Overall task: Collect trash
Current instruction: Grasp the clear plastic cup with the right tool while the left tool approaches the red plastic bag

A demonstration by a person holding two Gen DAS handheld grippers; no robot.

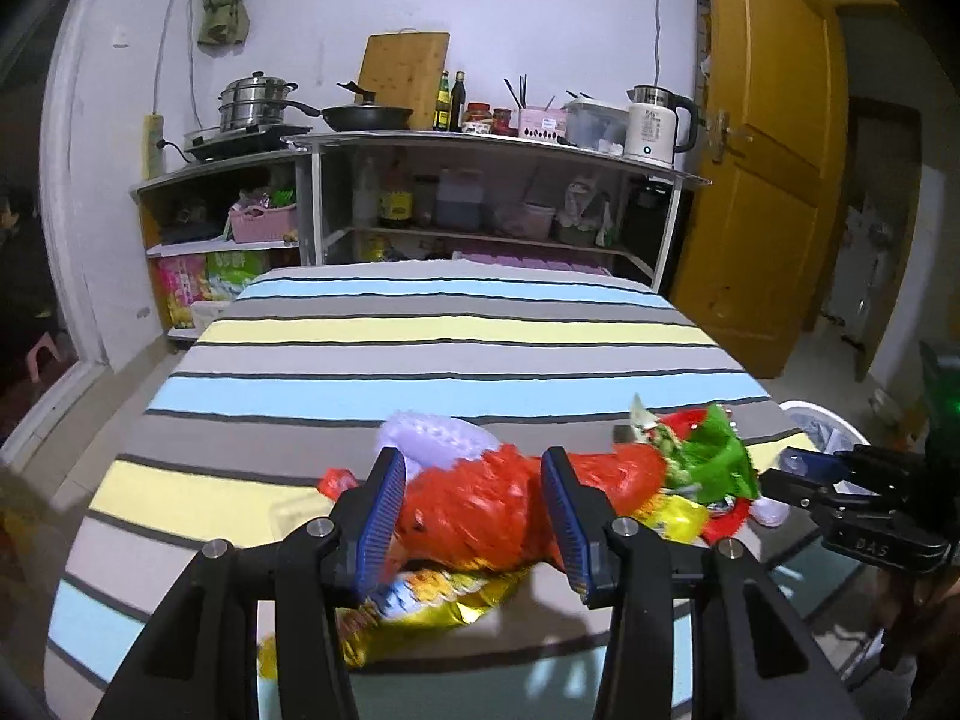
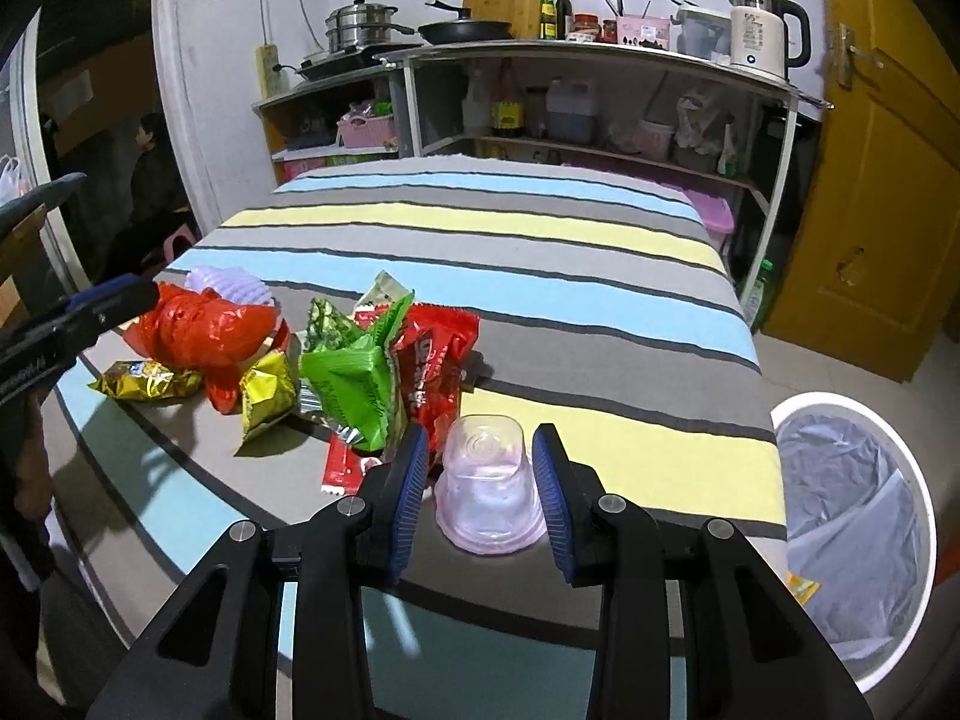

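My left gripper (image 1: 474, 516) is spread wide w/ its blue pads either side of the crumpled red plastic bag (image 1: 486, 510); can't tell if they touch it. Bag lies on the striped surface (image 1: 420, 360), gold wrapper (image 1: 420, 606) beneath it, green wrapper (image 1: 714, 456) to its right. My right gripper (image 2: 480, 498) is also apart, straddling an upside-down clear plastic cup (image 2: 489, 492) w/ gaps on both sides. Red snack wrapper (image 2: 432, 360) and green one (image 2: 354, 378) sit just beyond it. White bin (image 2: 858, 540) w/ liner stands on the floor, right of the surface.
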